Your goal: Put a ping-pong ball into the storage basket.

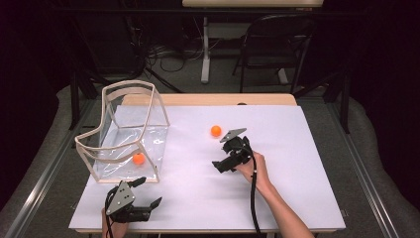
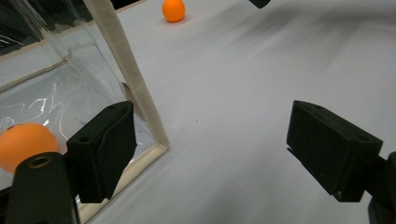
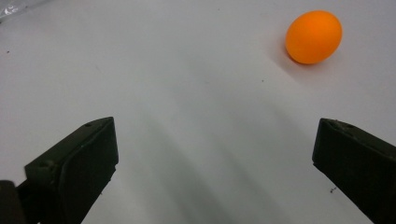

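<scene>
A clear plastic box (image 1: 129,131) with white-trimmed edges stands at the table's left, one orange ball (image 1: 138,158) inside it. A second orange ball (image 1: 216,131) lies loose on the white sheet (image 1: 287,163) near the middle. My right gripper (image 1: 222,154) is open just below that ball, its jaws empty. In the right gripper view, the ball (image 3: 313,36) lies ahead and to the right of the open gripper (image 3: 212,140). My left gripper (image 1: 148,192) is open at the box's near corner. The left gripper view has the trim (image 2: 126,70), the inner ball (image 2: 25,144) and the far ball (image 2: 173,10).
The white sheet covers most of the wooden table (image 1: 208,99). A dark chair (image 1: 277,44) and a white table leg (image 1: 205,49) stand beyond the far edge. Bare sheet lies to the right of my right hand.
</scene>
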Demonstrator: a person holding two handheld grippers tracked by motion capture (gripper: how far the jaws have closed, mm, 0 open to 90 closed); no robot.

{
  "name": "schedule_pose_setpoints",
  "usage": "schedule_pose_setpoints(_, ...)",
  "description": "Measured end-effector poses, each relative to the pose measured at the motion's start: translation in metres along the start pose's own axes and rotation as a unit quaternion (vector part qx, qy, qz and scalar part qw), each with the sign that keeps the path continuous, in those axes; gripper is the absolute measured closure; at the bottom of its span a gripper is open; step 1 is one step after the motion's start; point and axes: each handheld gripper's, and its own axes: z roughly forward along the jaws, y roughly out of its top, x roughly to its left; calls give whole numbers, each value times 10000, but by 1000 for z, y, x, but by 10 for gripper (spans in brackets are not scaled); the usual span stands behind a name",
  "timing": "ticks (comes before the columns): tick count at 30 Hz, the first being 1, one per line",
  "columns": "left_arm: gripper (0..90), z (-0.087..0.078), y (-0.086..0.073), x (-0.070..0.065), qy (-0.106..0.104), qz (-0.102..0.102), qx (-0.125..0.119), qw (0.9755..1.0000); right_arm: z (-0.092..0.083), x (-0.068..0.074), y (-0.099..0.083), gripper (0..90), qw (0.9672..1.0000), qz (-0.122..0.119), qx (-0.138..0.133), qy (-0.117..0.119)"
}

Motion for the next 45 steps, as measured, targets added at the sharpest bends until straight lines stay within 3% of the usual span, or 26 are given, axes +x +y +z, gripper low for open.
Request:
schedule_pose_setpoints(17,161,1,0,0,-15,-12,0,10000,9,-20,21,0,9995,121,6,-278)
schedule_pose_setpoints(45,161,0,0,1,-31,-14,-28,10000,35,-47,48,0,9979,514,63,-394)
